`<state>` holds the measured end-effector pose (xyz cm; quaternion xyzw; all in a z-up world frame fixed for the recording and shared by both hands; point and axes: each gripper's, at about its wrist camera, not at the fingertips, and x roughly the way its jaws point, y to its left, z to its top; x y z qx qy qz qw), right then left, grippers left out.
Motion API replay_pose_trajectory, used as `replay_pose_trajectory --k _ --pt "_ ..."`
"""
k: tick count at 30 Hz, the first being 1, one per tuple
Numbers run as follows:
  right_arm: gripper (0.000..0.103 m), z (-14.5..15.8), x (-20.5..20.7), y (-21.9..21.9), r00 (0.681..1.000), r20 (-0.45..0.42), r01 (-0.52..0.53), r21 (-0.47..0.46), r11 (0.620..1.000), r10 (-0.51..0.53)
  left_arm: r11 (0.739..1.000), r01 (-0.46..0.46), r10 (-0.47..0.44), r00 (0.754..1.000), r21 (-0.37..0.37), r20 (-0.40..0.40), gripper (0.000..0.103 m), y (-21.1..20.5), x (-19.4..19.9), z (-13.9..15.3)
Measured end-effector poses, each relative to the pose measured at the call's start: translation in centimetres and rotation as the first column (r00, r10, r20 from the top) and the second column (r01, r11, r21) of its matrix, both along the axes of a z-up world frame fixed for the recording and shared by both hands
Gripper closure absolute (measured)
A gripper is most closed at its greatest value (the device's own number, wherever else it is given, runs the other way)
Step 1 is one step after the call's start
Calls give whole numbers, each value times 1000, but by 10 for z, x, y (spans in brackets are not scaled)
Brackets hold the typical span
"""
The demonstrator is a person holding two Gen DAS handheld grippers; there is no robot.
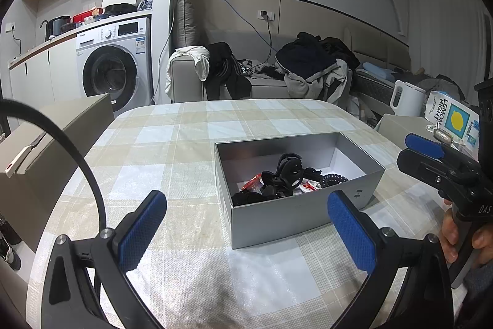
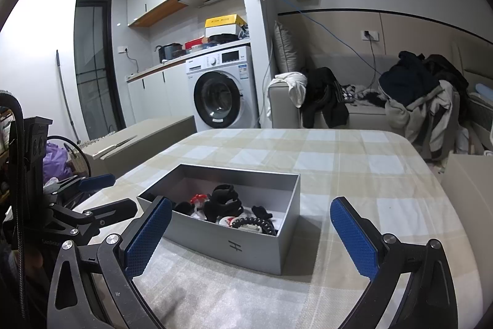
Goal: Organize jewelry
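A silver open box (image 1: 286,221) stands on the checked tablecloth (image 1: 172,144). Inside lie black hair clips (image 1: 286,171), a black coiled hair tie (image 1: 334,179) and small red and white pieces (image 1: 309,186). My left gripper (image 1: 246,232) is open and empty, held above the table just in front of the box. The box also shows in the right wrist view (image 2: 234,248), with the same pile of accessories (image 2: 222,202). My right gripper (image 2: 251,239) is open and empty, in front of the box. It shows at the right edge of the left wrist view (image 1: 428,150).
A cardboard box (image 1: 40,144) stands left of the table. A white kettle (image 1: 406,97) and a lemon carton (image 1: 453,119) sit to the right. Behind are a washing machine (image 2: 223,85) and a sofa with piled clothes (image 2: 425,91).
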<state>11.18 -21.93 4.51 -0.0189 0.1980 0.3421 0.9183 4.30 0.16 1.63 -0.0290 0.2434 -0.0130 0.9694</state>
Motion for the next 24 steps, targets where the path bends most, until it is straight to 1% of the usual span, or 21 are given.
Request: replay_pose_trajectory --k 24 --pt "0 1 -1 2 1000 12 -11 -14 1000 11 1000 -10 10 1000 -1 12 1 2 -2 2"
